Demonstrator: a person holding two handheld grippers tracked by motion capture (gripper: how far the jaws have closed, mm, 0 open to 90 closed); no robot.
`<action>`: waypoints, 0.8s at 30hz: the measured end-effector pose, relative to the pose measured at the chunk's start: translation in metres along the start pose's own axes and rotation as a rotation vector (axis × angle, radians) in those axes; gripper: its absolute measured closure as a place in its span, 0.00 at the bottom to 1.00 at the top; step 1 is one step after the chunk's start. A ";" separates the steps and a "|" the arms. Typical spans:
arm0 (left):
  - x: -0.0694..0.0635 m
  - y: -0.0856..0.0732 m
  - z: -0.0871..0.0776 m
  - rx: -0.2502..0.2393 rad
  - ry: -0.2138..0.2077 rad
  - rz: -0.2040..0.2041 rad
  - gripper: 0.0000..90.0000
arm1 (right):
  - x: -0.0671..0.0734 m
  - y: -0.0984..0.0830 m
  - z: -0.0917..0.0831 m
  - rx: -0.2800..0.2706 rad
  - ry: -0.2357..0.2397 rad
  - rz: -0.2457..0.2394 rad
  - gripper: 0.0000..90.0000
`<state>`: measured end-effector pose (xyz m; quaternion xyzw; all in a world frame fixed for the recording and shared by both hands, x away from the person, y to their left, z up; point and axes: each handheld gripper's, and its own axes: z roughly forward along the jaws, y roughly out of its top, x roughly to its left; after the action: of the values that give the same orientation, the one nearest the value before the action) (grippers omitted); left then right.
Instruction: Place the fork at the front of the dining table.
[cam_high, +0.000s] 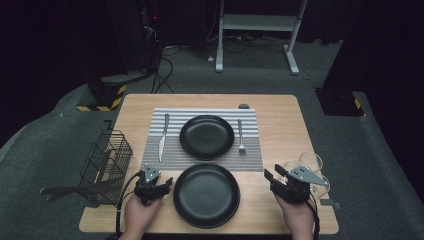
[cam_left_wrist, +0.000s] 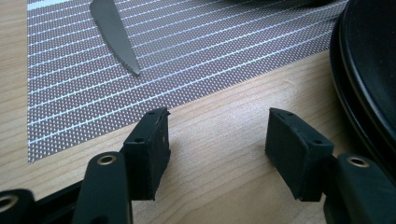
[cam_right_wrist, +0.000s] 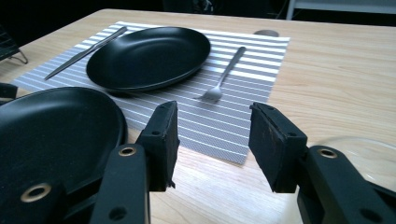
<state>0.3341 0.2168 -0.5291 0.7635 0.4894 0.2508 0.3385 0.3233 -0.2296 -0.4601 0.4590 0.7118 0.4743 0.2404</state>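
While grippers flank it, black plate (cam_high: 206, 195), between left gripper (cam_high: 156, 186), right gripper (cam_high: 278, 176)

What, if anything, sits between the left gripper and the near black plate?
Nothing visible. The left gripper is just left of the near black plate, jaws open with bare table between them. The plate's rim is right beside its right jaw. The knife lies farther off on the striped placemat.

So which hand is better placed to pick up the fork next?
Probably the right. The right tool sits at the table's right edge, on the same side as the fork, and its open jaws face the fork. The left tool has the near black plate between it and the fork.
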 end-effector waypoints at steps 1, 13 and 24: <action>-0.001 0.000 0.000 -0.005 0.003 0.003 0.44 | -0.001 -0.001 -0.002 -0.001 -0.007 0.003 0.58; -0.006 0.000 -0.001 -0.011 0.025 0.046 0.44 | -0.015 -0.007 -0.012 -0.019 -0.081 0.031 0.59; -0.008 0.000 -0.001 -0.016 0.030 0.060 0.44 | -0.021 -0.011 -0.014 -0.012 -0.107 0.036 0.64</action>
<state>0.3304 0.2102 -0.5291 0.7713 0.4694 0.2763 0.3292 0.3175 -0.2553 -0.4662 0.4949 0.6865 0.4578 0.2722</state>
